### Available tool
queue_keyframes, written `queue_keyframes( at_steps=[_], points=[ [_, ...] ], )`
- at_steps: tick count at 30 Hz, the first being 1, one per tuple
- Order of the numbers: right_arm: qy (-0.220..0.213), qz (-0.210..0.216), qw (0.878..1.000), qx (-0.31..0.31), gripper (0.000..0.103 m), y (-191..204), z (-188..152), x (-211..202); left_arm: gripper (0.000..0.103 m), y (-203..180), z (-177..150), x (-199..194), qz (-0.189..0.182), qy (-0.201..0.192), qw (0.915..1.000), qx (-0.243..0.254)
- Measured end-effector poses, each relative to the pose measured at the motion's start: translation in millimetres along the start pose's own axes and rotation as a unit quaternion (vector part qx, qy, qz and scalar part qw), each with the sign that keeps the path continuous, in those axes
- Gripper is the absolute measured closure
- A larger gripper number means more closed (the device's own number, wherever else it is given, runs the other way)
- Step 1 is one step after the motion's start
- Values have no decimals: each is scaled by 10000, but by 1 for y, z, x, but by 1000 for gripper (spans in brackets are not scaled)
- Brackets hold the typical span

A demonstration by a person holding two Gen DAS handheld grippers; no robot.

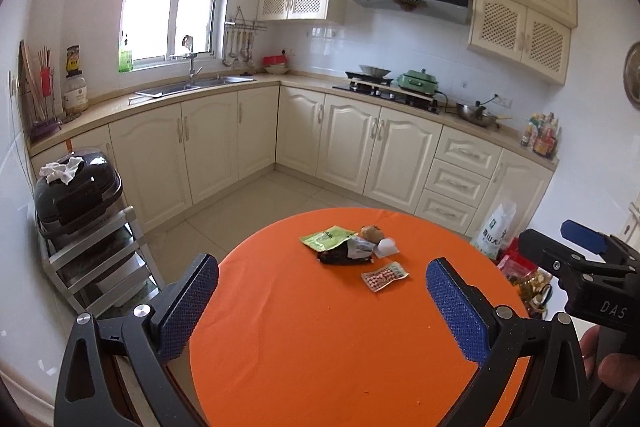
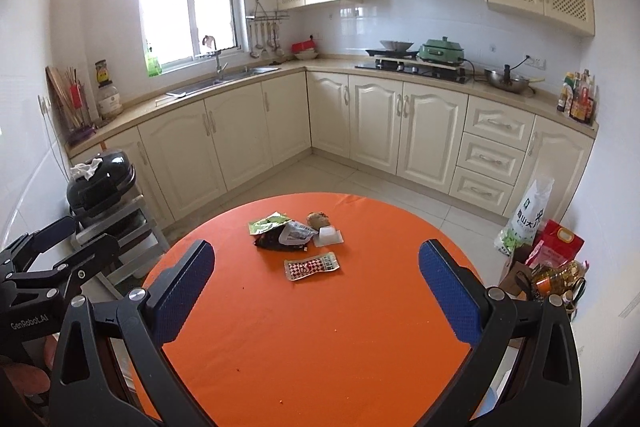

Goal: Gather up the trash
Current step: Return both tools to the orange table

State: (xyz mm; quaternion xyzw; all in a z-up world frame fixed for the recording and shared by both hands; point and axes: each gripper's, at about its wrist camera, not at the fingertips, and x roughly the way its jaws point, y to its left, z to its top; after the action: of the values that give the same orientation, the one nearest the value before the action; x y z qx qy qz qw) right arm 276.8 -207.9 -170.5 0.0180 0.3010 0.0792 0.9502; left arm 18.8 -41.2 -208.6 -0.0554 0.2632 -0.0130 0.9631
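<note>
A heap of trash lies near the far side of the round orange table (image 1: 320, 339) (image 2: 320, 327): a green wrapper (image 1: 326, 237) (image 2: 267, 223), a dark and silver wrapper (image 1: 348, 253) (image 2: 286, 237), a brown lump (image 1: 372, 233) (image 2: 318, 219), a small white cup (image 1: 387, 249) (image 2: 328, 237). A red-and-white sachet (image 1: 385, 275) (image 2: 312, 266) lies nearer. My left gripper (image 1: 322, 285) and right gripper (image 2: 316, 269) are open and empty, held above the table's near half, short of the trash.
A black cooker with a rag on it stands on a metal rack (image 1: 76, 191) (image 2: 100, 179) left of the table. Bags and bottles (image 2: 544, 247) sit on the floor at the right. Cream cabinets (image 2: 380, 123) line the far walls.
</note>
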Motion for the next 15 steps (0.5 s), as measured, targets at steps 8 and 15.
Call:
queue_keyframes(
  at_steps=[8,15],
  points=[
    [523,47,9985,-131,0,1,-2,74,1,-4,17,45,96,375,9992,-122],
    [999,-4,9950,-82,0,-18,-4,147,1,-13,64,125,146,761,9970,30]
  ],
)
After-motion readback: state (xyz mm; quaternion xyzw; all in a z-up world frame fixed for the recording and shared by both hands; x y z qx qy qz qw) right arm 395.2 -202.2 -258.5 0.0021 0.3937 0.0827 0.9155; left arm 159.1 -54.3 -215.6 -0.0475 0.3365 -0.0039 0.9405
